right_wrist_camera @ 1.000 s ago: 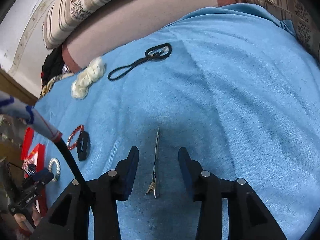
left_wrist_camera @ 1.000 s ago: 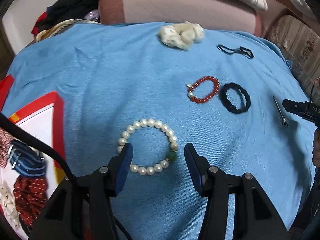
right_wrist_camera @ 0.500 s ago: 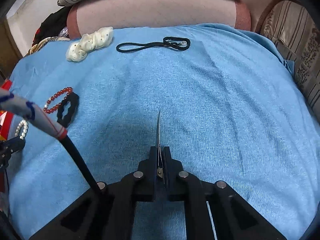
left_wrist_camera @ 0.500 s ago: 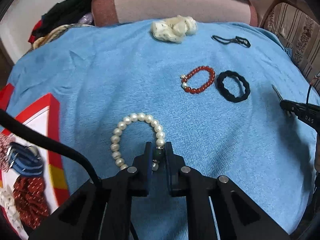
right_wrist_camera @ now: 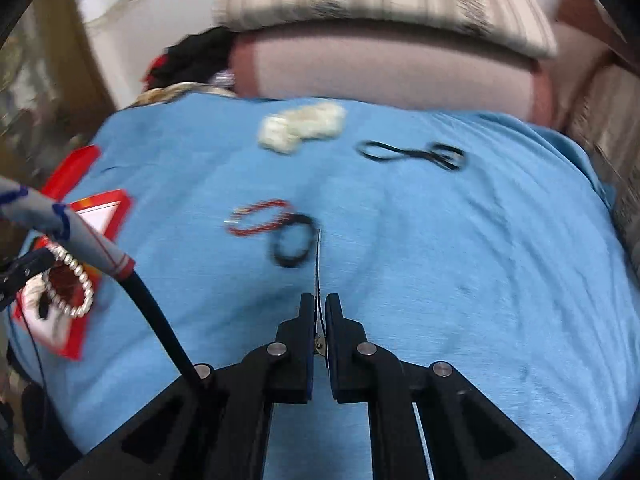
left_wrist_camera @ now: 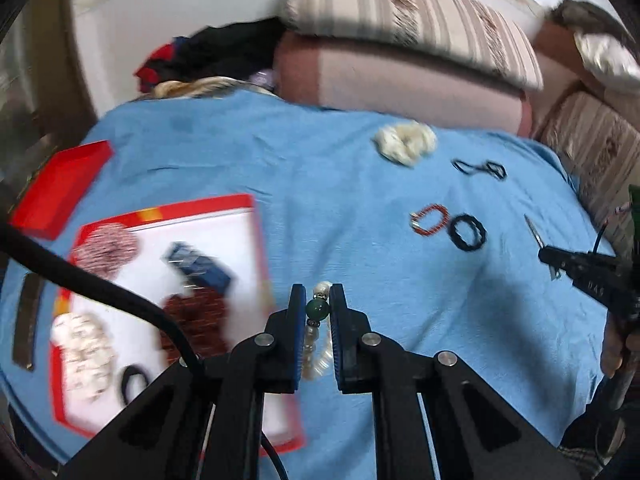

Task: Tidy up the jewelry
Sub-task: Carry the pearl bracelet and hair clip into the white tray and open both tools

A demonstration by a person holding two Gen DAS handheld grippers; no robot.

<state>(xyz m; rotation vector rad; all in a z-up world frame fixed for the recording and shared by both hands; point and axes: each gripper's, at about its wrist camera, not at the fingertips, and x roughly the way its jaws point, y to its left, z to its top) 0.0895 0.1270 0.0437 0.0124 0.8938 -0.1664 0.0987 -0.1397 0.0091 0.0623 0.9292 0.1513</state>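
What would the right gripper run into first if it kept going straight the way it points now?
Probably the black hair tie. The right gripper is shut on a metal hair clip whose tip points just beside it, with the red bead bracelet further left. Depth is unclear; it might reach only the blue cloth.

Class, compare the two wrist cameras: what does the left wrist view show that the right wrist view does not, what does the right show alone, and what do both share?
Only the left wrist view shows the left gripper pinching the pearl bracelet at its green bead, and the red-rimmed tray's contents.

Only the right wrist view shows the bracelet's full loop and the right gripper clamped on the metal hair clip up close.

Both share the blue cloth, red bead bracelet, black hair tie and cream scrunchie.
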